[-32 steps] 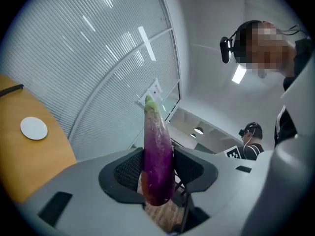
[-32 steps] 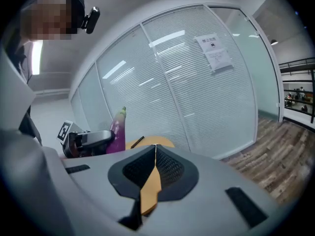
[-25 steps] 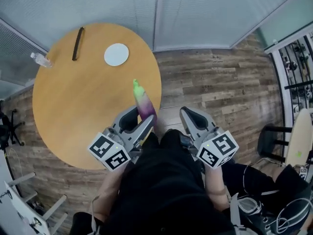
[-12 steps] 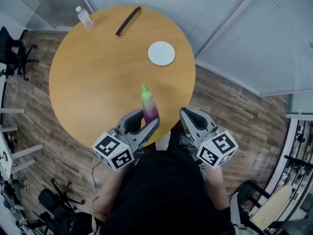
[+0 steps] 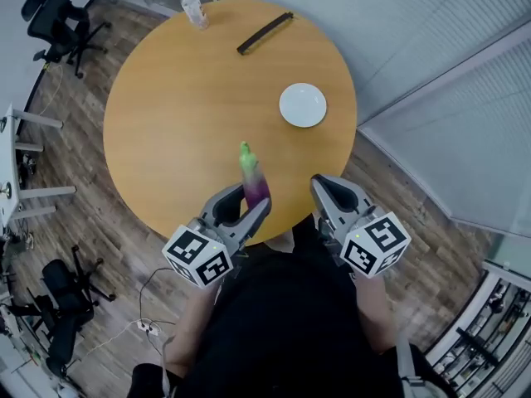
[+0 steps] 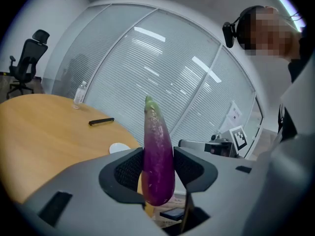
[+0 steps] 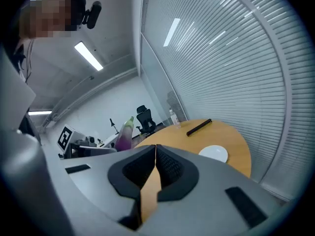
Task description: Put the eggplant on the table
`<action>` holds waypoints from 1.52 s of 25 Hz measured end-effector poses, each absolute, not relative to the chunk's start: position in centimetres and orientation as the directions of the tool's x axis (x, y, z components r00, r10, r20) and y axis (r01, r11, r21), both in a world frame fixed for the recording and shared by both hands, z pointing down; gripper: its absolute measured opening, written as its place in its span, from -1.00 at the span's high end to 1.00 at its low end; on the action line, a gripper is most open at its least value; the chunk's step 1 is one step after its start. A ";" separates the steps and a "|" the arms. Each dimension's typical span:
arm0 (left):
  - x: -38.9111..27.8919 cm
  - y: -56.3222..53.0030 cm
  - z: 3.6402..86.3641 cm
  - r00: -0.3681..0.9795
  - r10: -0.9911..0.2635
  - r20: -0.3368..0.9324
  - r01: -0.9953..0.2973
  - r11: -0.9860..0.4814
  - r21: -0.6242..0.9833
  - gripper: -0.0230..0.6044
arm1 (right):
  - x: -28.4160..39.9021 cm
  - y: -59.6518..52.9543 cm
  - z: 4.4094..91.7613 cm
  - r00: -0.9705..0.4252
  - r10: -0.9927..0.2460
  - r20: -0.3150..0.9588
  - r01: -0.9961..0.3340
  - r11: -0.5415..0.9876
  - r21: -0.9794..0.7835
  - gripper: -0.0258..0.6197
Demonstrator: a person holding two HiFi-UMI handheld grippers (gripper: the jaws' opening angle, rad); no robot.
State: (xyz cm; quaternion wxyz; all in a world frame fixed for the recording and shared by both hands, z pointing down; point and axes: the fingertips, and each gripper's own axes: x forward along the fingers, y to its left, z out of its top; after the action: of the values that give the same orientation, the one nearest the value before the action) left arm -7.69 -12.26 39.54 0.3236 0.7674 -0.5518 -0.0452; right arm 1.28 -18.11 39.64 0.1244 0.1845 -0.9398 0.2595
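Observation:
A purple eggplant with a green tip stands upright between the jaws of my left gripper, which is shut on its lower half. It hangs just over the near edge of the round wooden table. In the left gripper view the eggplant is pinched between the two dark pads, with the table beyond. My right gripper sits beside it at the table's edge, shut and with nothing in it. In the right gripper view its pads meet, and the eggplant shows at the left.
On the table's far half lie a white plate and a black bar, and a water bottle stands there. Office chairs stand on the wooden floor at the left. A glass wall with blinds runs behind the table.
The person has turned to face the table and both grippers have swung with them. The eggplant stays in the left gripper, which has moved from the table's side edge to its near edge.

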 end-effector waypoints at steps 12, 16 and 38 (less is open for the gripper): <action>-5.8 -16.2 44.4 0.270 -0.851 0.450 -0.945 -0.145 0.294 0.28 | 4.3 -21.8 39.4 -0.928 -0.202 0.313 -0.332 0.829 -0.450 0.87; -4.6 -17.6 45.9 0.269 -0.826 0.495 -0.956 -0.167 0.241 0.27 | 6.1 -21.9 39.7 -0.930 -0.203 0.308 -0.331 0.827 -0.455 0.87; -3.9 -25.7 52.9 0.362 -0.694 0.623 -0.931 -0.310 0.195 0.27 | 13.7 -22.0 40.4 -0.835 -0.425 0.349 -0.546 0.719 -0.431 0.87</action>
State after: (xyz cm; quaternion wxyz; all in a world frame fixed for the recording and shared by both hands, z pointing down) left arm -3.92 -25.73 52.86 0.2711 0.7793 -0.5210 0.2185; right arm 13.71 -22.05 40.39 0.1131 0.2639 -0.9201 0.2666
